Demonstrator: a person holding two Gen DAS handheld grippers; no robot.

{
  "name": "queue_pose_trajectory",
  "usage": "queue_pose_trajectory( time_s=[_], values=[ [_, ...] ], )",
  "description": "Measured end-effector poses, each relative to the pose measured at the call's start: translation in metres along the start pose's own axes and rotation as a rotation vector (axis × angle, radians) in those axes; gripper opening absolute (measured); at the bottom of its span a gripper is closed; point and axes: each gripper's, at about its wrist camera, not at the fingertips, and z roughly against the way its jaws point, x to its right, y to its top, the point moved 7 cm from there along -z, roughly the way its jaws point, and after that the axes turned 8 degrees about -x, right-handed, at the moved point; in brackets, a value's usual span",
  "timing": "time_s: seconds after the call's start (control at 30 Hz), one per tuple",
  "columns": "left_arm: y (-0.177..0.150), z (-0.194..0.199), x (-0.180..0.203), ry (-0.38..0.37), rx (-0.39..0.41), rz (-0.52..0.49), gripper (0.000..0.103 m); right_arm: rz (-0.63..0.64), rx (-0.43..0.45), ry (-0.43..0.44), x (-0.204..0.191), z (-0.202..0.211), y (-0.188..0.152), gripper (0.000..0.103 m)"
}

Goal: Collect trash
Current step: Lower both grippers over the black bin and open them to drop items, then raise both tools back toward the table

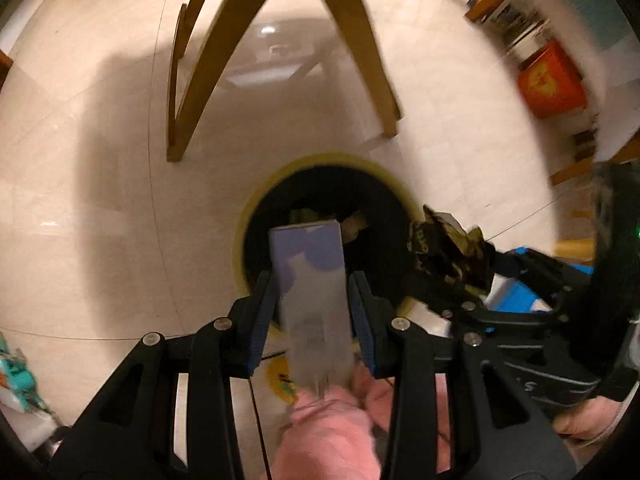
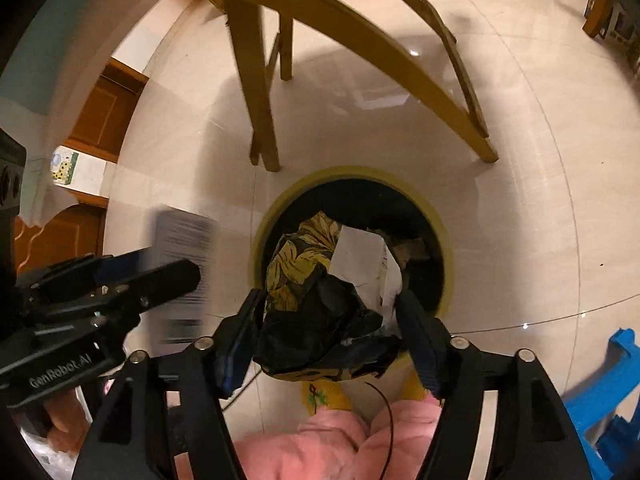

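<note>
A round bin with a yellow rim (image 1: 256,200) and a dark inside stands on the pale tiled floor, with some rubbish in it. My left gripper (image 1: 312,280) points straight down over the bin's near edge, shut on a purple-and-grey carton (image 1: 310,264). To its right, my right gripper (image 1: 452,280) holds a crumpled wrapper (image 1: 448,248). In the right wrist view the black, gold-leaf and white wrapper (image 2: 320,304) fills the gap of my right gripper (image 2: 329,296), touching both pads, right above the bin's rim (image 2: 360,171). The left gripper (image 2: 172,276) and its blurred carton (image 2: 184,240) show at the left.
Wooden furniture legs (image 1: 192,80) (image 2: 256,100) stand just beyond the bin. A blue plastic stool (image 2: 608,368) is at the right, an orange box (image 1: 550,80) by the far wall. A person's pink clothing (image 2: 320,440) fills the bottom edge.
</note>
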Motion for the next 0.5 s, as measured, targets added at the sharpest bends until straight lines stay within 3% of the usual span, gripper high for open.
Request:
queue_pose_trajectory(
  time_s=[0.13,0.37,0.5],
  values=[
    [0.012,-0.023,0.002,0.024,-0.030,-0.010,0.034,-0.003,-0.018,-0.020,0.004,-0.023,-0.008,0.090],
    [0.016,-0.025,-0.003,0.035,-0.047,0.020,0.037,0.002,-0.029,-0.019,-0.004,-0.025,-0.010,0.091],
    [0.018,-0.012,-0.003,0.050,-0.027,0.006,0.038,-0.003,-0.023,-0.008,0.003,-0.003,0.009,0.091]
  ],
)
